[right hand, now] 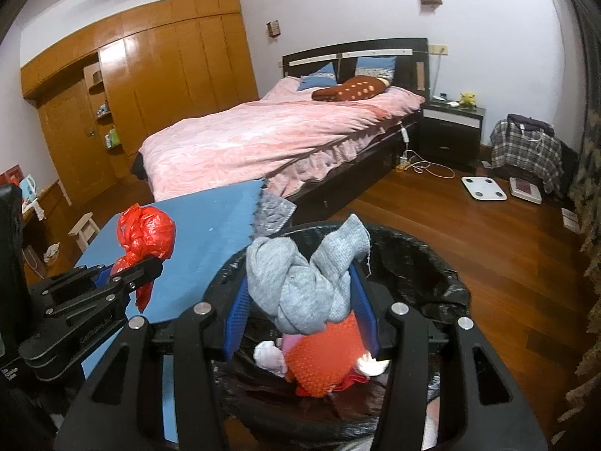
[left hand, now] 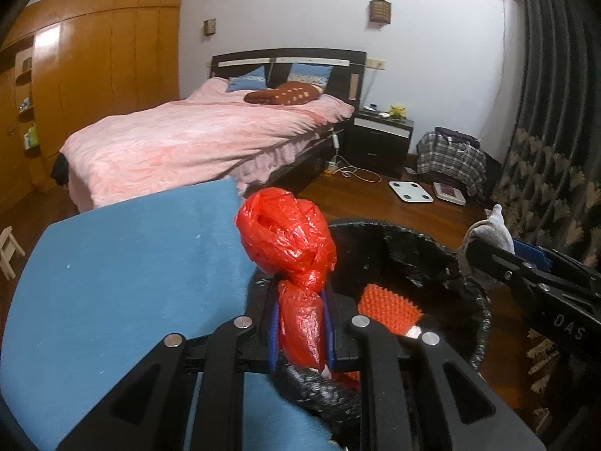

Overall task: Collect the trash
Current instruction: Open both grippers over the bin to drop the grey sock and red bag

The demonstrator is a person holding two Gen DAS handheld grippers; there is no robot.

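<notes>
Two claws hang at the black-lined bin [right hand: 432, 259]. The left claw [left hand: 300, 323] pinches a knotted red plastic bag [left hand: 287, 236] near the bin's rim beside the blue bench [left hand: 124, 255], while the right claw [right hand: 300, 300] clasps a grey knitted bundle [right hand: 304, 278] above the bin's mouth.

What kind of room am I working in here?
Almost certainly a home bedroom: a bed with pink bedding and pillows, a dark nightstand beside it, and a wall of wooden wardrobe doors. A bathroom scale lies on the wood floor.
</notes>
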